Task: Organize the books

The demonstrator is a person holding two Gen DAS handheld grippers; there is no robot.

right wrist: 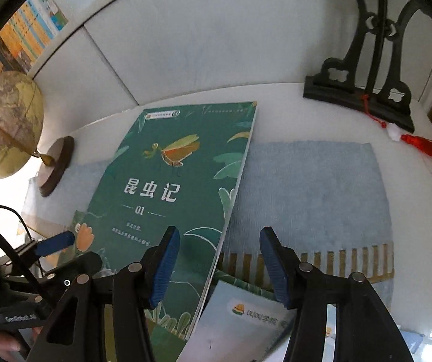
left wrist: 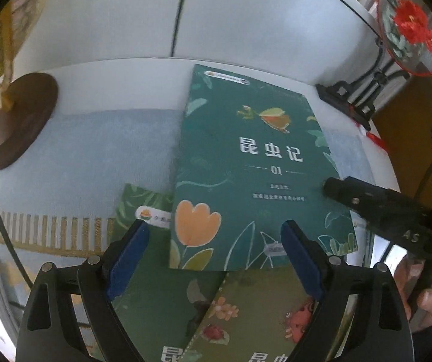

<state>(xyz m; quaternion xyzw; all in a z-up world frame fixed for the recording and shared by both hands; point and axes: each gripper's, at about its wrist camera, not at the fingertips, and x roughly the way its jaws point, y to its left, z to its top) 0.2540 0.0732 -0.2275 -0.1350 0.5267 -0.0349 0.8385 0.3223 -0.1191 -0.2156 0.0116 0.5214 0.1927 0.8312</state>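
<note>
Right wrist view: both jaws hang open and empty over the teal book (right wrist: 173,199).
Thin, floppy, slick-covered paperback, I judge; I'd pinch its overhanging right edge.

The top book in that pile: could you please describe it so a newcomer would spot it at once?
On the white desk lies a blue mat, between a globe and a black stand. The top book rests on the others, dark teal, marked 01, with a winged insect above its white title.
</note>
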